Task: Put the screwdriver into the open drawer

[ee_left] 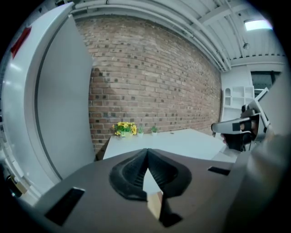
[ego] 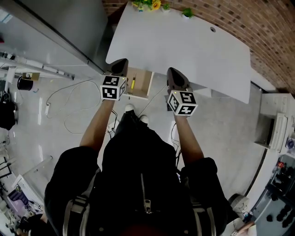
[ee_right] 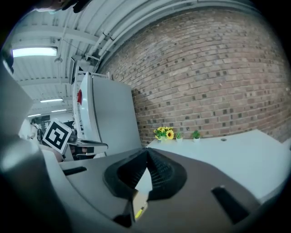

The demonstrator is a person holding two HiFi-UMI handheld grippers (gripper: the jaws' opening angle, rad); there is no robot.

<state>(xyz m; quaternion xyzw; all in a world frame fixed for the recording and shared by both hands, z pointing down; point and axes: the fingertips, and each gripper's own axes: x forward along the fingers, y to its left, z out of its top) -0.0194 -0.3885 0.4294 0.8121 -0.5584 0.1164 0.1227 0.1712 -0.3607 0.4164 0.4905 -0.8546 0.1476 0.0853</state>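
Note:
An open drawer (ego: 144, 84) with a pale wooden bottom sticks out from under the white table's (ego: 193, 50) near edge. In it lies the screwdriver (ego: 133, 83), yellow-handled, also glimpsed low in the right gripper view (ee_right: 139, 211). My left gripper (ego: 121, 63) hovers at the drawer's left edge, its jaws closed tip to tip with nothing between them (ee_left: 146, 153). Just right of the drawer, my right gripper (ego: 172, 72) is likewise shut and empty (ee_right: 146, 153). Neither gripper touches the screwdriver.
Yellow flowers (ego: 147, 4) and a small green plant (ego: 186, 12) stand at the table's far edge by the brick wall (ego: 258, 27). A tall grey cabinet (ego: 69, 23) stands to the left. White cables (ego: 69, 99) lie on the floor.

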